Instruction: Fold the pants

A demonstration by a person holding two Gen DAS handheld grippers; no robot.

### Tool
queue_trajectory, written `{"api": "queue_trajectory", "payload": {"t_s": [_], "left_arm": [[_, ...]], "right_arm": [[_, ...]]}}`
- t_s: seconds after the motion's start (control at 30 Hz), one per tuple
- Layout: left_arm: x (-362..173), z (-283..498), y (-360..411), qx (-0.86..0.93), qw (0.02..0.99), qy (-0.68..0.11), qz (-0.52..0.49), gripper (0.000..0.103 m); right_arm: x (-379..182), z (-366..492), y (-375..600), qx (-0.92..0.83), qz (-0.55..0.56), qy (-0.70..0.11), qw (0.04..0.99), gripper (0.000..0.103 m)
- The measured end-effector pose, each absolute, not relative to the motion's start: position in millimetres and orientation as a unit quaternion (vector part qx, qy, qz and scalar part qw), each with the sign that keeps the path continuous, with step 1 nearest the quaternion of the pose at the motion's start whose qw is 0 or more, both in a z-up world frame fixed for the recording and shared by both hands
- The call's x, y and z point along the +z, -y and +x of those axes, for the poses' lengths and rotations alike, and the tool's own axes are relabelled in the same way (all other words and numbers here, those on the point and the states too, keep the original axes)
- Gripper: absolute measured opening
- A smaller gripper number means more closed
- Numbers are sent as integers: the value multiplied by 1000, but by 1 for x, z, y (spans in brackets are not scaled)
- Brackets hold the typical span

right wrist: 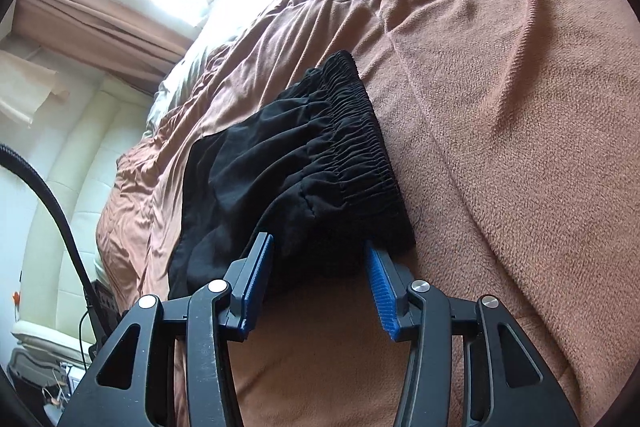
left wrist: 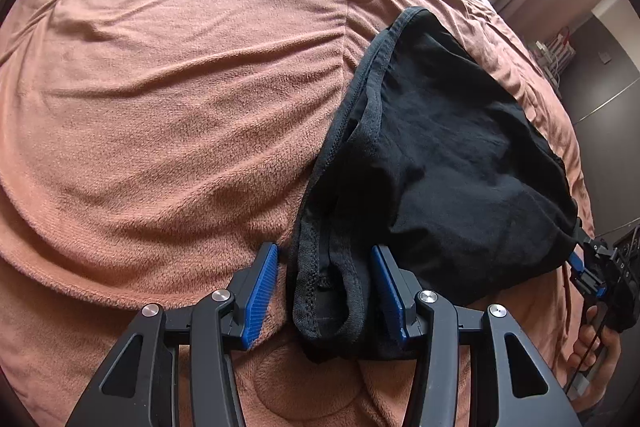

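The left hand-held gripper (left wrist: 324, 291) stands open astride the hem of the black pants (left wrist: 448, 155), pads not clamping. The right hand-held gripper (right wrist: 318, 283) stands open at the waistband corner. Beyond both, the pants lie bunched on the brown bed (left wrist: 160, 107), probably ready for folding.

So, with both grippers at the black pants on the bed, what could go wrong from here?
1. The left gripper straddles bunched hem layers of the pants with a gap at one pad; closing may catch only some layers.
2. The right gripper sits at the corner below the elastic waistband; the thick cloth could slip out.
3. The soft brown blanket may get pinched too.
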State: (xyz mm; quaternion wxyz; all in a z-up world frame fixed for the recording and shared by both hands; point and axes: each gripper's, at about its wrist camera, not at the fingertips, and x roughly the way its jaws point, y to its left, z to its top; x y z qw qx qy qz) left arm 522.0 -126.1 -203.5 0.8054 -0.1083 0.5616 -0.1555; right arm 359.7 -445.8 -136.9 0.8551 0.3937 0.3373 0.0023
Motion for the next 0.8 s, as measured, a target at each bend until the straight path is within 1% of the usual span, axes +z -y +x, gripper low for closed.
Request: {"api": "queue_trajectory", "payload": {"t_s": [0.07, 0.13, 0.17, 0.2, 0.27, 0.3, 0.33, 0.4, 0.53, 0.6, 0.63, 0.8], "left_arm": [[-204, 524, 131, -161, 806, -560, -104, 50], [-204, 526, 135, -163, 807, -559, -97, 44], [-204, 525, 135, -162, 808, -558, -95, 37], [-203, 525, 133, -158, 809, -557, -96, 27], [-201, 523, 127, -157, 810, -555, -102, 13], [-200, 521, 123, -161, 810, -553, -108, 10], [-198, 518, 122, -164, 811, -550, -112, 9], [-191, 514, 121, -163, 817, -541, -112, 8], [-176, 507, 118, -159, 825, -529, -117, 7], [-169, 505, 115, -159, 827, -525, -122, 7], [-165, 504, 114, -160, 828, -523, -123, 7], [-148, 495, 105, -160, 830, -518, -130, 7]], "right_arm": [[-139, 362, 447, 0, 399, -332, 855, 45], [-141, 362, 449, -2, 407, -325, 854, 45], [-143, 362, 449, -4, 411, -321, 853, 45], [-143, 362, 451, -6, 416, -315, 853, 45], [-144, 361, 452, -10, 420, -309, 853, 43], [-144, 360, 452, -14, 421, -307, 853, 41], [-144, 359, 451, -19, 418, -308, 854, 36], [-141, 356, 449, -23, 415, -306, 856, 31], [-133, 351, 440, -28, 392, -304, 868, 14], [-128, 348, 435, -31, 383, -305, 871, 8], [-125, 345, 433, -30, 382, -306, 872, 6], [-113, 333, 429, -22, 383, -300, 873, 5]]}}
